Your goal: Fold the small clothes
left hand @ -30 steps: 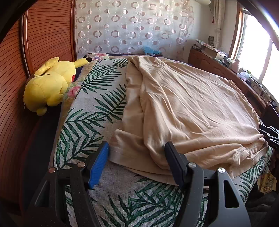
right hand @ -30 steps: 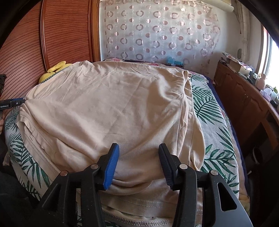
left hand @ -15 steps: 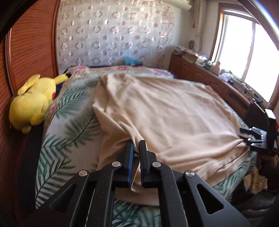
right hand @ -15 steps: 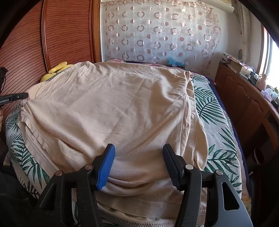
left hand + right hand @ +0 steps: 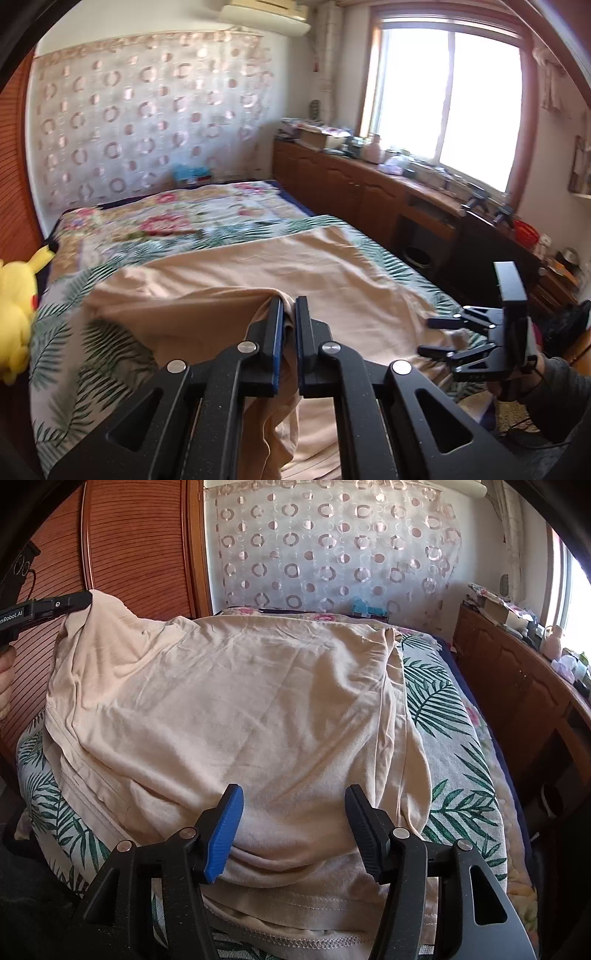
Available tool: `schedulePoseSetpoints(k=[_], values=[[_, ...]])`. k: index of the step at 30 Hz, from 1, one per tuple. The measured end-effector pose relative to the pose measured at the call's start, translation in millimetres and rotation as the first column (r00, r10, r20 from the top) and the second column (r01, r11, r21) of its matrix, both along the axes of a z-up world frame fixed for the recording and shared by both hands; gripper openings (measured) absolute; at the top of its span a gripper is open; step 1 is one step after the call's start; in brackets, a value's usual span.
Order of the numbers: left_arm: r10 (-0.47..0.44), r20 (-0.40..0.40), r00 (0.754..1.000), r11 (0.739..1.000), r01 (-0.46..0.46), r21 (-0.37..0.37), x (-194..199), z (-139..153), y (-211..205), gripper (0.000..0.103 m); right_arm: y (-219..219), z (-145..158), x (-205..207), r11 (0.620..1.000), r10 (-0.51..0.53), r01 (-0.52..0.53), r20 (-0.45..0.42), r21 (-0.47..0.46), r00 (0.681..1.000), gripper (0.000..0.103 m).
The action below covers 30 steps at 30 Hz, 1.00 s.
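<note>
The beige shirt (image 5: 236, 709) was spread on the leaf-print bed (image 5: 454, 746), one corner pinched and lifted by the clenched left gripper (image 5: 289, 314), while the right gripper (image 5: 293, 812) was held released, jaws apart, over its hem.

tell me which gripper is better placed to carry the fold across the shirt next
Left. The left gripper is shut on a corner of the beige shirt, lifted off the bed. The right gripper is open over the near hem, gripping nothing.
</note>
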<state>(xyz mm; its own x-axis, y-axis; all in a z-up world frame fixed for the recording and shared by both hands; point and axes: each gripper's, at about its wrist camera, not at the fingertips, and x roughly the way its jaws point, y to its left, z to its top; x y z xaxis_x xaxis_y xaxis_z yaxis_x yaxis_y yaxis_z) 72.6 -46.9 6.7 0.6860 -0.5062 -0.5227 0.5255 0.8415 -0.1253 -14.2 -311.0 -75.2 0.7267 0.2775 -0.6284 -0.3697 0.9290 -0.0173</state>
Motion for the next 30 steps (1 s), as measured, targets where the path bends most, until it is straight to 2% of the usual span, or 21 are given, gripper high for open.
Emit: schedulePoseSetpoints(k=[3,6,7,9,10,12,14,16,18,21,26,30], values=[[-0.048,0.01,0.999,0.999,0.047,0.018,-3,6,-25,0.006,-3,5,-2,1.0,-0.003,0.003,0.012,0.007,1.0,0.059],[-0.089,-0.017,0.996,0.996,0.089,0.028,-3,3,-40,0.009,-5,7,-3,1.0,-0.004,0.004,0.018,0.016,1.0,0.059],[-0.106,-0.033,0.994,0.993,0.107,0.039,-3,1,-44,0.012,-5,7,-3,1.0,-0.005,0.004,0.019,0.017,1.0,0.059],[-0.116,-0.037,0.993,0.991,0.118,0.059,-5,-2,-45,0.026,-6,6,-2,1.0,-0.004,0.004,0.017,0.02,1.0,0.059],[-0.109,-0.036,0.993,0.992,0.111,0.063,-6,-3,-42,0.03,-5,5,-2,1.0,-0.004,0.004,0.016,0.02,1.0,0.059],[-0.087,-0.03,0.996,0.994,0.088,0.059,-8,-2,-32,0.043,-5,3,1,1.0,-0.005,0.005,0.013,0.02,1.0,0.059],[-0.05,-0.018,0.999,0.997,0.051,0.059,-8,0,-23,0.044,-3,3,2,1.0,-0.003,0.003,0.01,0.022,1.0,0.059],[-0.011,-0.016,1.0,0.998,0.012,0.053,-7,-1,-7,0.05,0,5,4,1.0,0.004,-0.004,0.01,0.024,1.0,0.059],[0.027,-0.011,1.0,0.998,-0.026,0.049,-7,-3,10,0.065,5,7,5,1.0,0.015,-0.015,0.014,0.028,1.0,0.059],[0.096,-0.011,0.995,0.995,-0.095,0.042,-9,-8,39,0.077,15,12,9,0.999,0.04,-0.041,0.026,0.034,0.999,0.059],[0.208,-0.006,0.978,0.978,-0.208,0.027,-15,-18,74,0.077,42,27,20,0.993,0.099,-0.101,0.052,0.053,0.994,0.059],[0.246,-0.018,0.969,0.969,-0.245,0.025,-19,-30,88,0.077,69,34,35,0.985,0.158,-0.161,0.052,0.066,0.986,0.059]])
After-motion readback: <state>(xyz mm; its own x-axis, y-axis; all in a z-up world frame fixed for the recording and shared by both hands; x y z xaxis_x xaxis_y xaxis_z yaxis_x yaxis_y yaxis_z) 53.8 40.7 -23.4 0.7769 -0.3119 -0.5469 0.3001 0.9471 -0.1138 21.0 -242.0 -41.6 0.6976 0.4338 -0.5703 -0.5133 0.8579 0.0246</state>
